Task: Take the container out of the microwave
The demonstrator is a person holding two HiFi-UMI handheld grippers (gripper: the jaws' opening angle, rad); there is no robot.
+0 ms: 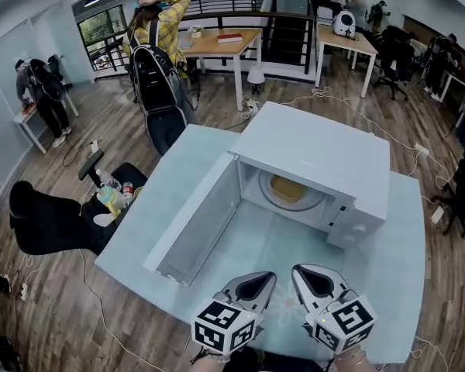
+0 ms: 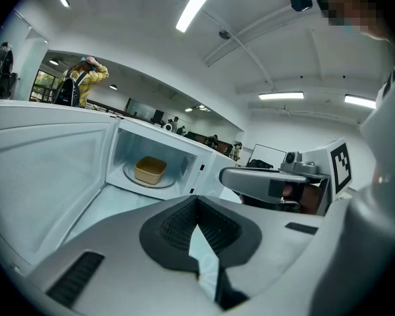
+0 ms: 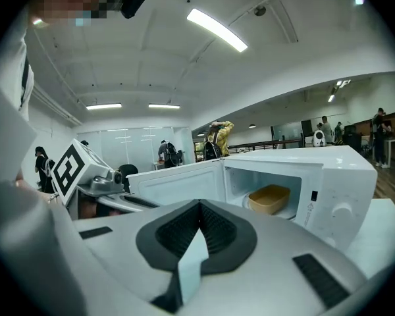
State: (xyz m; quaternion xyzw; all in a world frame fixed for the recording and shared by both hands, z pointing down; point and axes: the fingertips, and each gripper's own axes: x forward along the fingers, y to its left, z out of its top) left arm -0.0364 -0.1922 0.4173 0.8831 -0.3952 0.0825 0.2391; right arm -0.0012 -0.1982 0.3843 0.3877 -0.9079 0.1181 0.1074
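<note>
Seen from my head camera, the pale blue, smooth-topped bench (image 1: 407,262) fills the middle. The boxy white microwave (image 1: 318,149) stands on it, with its flat white door (image 1: 194,215) swung wide to my left. From up there the tan, rounded-square plastic container (image 1: 287,187) is only a sliver under the oven's roof. Both gripper views look straight into the cavity and show it whole: a shallow open tub on the round glass turntable (image 2: 129,174), inside the microwave. My left gripper (image 1: 271,277) and right gripper (image 1: 297,270) hover side by side over the bench's near edge, short of the open cavity. Each has its grey shell jaws clenched tip to tip, the ribbed black pads meeting with nothing between them. Each gripper view also catches the other gripper's black-and-white marker cube (image 2: 340,166).
</note>
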